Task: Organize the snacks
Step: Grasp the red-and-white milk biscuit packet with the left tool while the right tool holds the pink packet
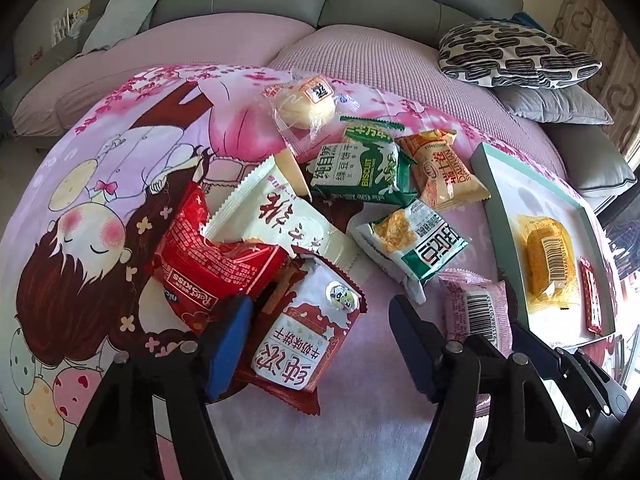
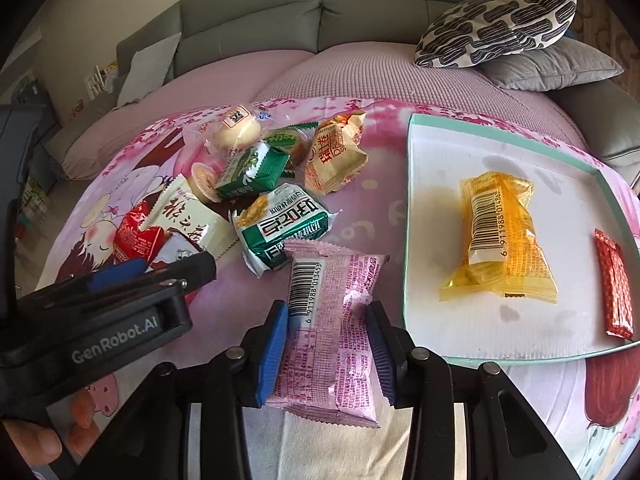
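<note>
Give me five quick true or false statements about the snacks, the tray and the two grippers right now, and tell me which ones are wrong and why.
1. The right gripper is closed on the pink packet. True.
2. The tray holds nothing. False: a yellow packet and a small red packet lie in it.
3. The left gripper straddles a white and red biscuit packet. True; its pads do not visibly press on it.
4. The pink packet lies inside the tray. False: it is on the cloth beside the tray's edge.
5. A black and white patterned cushion lies on the sofa behind the snacks. True.
</note>
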The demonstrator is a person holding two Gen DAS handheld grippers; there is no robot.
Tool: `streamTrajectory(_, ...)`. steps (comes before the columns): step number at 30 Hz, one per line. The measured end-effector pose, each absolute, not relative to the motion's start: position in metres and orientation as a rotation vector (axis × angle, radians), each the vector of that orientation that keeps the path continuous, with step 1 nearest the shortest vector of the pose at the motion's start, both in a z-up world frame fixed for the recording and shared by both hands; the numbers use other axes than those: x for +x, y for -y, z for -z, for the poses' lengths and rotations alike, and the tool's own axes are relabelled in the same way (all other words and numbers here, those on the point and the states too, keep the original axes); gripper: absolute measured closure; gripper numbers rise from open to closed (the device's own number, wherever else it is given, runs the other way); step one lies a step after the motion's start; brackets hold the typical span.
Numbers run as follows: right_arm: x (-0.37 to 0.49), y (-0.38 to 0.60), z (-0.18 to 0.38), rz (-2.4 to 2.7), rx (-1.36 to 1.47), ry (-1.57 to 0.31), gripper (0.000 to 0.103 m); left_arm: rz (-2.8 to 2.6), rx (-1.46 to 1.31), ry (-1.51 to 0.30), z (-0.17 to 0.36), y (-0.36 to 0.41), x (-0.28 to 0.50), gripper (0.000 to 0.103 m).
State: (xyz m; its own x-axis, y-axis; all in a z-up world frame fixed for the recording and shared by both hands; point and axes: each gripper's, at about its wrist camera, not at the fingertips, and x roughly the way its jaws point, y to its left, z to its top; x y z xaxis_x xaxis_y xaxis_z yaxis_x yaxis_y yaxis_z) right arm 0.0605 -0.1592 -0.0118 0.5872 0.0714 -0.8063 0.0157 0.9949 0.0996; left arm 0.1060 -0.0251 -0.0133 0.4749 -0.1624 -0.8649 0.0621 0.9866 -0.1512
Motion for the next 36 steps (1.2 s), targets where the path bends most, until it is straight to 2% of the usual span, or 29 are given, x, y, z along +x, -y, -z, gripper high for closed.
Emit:
streamTrajectory(6,0.063,0.156,0.017,-0.036,0.083,-0.949,0.06,0.115,-0.105,-1.119,0.03,0.024,0.111,0.037)
streamTrajectory(24,0.059,0.162,0.007,-0.061,0.118,-0.911,0.06,0.105,-0.1,-1.116,0.034,0.025,0.114,0.038)
streamTrajectory(36,0.064,0.156,0.017,-0.076,0.104,-0.953,0.058,0.106,-0.114,-1.116,0.033,0.023,0.113,0.038)
